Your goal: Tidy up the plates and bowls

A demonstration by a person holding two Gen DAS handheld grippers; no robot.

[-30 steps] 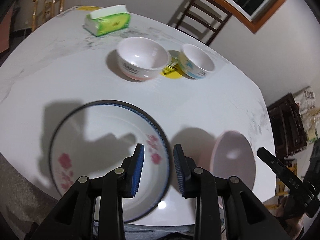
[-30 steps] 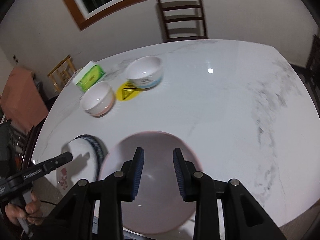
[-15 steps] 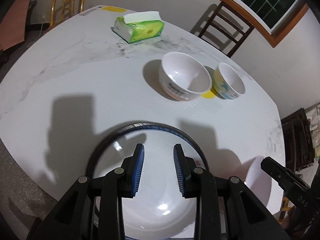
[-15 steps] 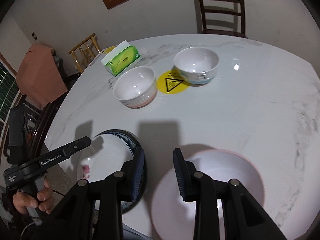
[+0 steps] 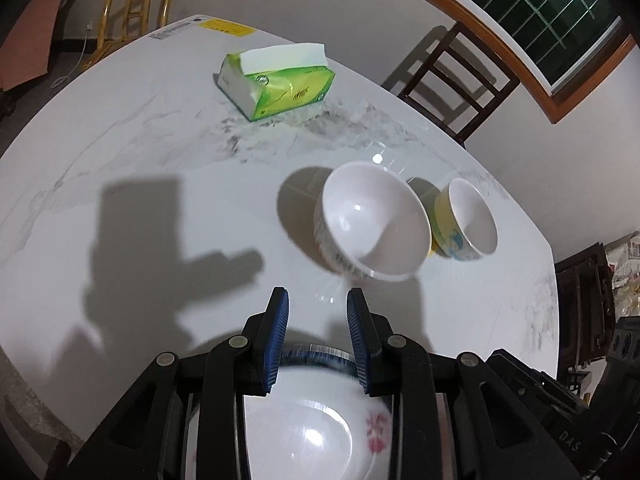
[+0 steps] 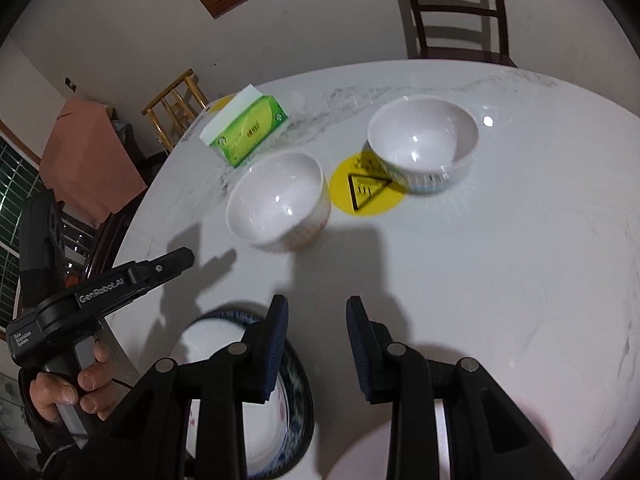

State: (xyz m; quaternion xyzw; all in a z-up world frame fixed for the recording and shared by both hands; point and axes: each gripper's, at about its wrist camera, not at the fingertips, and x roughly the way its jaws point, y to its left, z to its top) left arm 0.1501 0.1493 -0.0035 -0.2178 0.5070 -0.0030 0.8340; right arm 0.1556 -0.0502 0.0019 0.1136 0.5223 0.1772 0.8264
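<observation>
A blue-rimmed plate (image 5: 312,432) with pink flowers lies at the table's near edge, under and behind my left gripper (image 5: 318,320), which is open and holds nothing. Beyond it stand a white bowl (image 5: 370,228) and a yellow-and-blue bowl (image 5: 466,220). My right gripper (image 6: 316,320) is also open and holds nothing, above bare table between the blue-rimmed plate (image 6: 208,340) and a pale pink plate (image 6: 536,432) that is blurred at the lower right. Farther off are the white bowl (image 6: 276,200) and the second bowl (image 6: 424,140). The left gripper (image 6: 176,260) shows at the left, held by a hand (image 6: 80,388).
A green tissue pack (image 5: 280,84) lies at the far side of the marble table (image 5: 140,200). A round yellow warning sticker (image 6: 364,192) sits between the bowls. A dark wooden chair (image 5: 452,76) and a bamboo chair (image 5: 132,12) stand beyond the table.
Both grippers have moved across the table toward the bowls. The blue-rimmed plate has slid under the left fingers, and the pink plate has slipped to the right view's lower edge. Jaws unchanged.
</observation>
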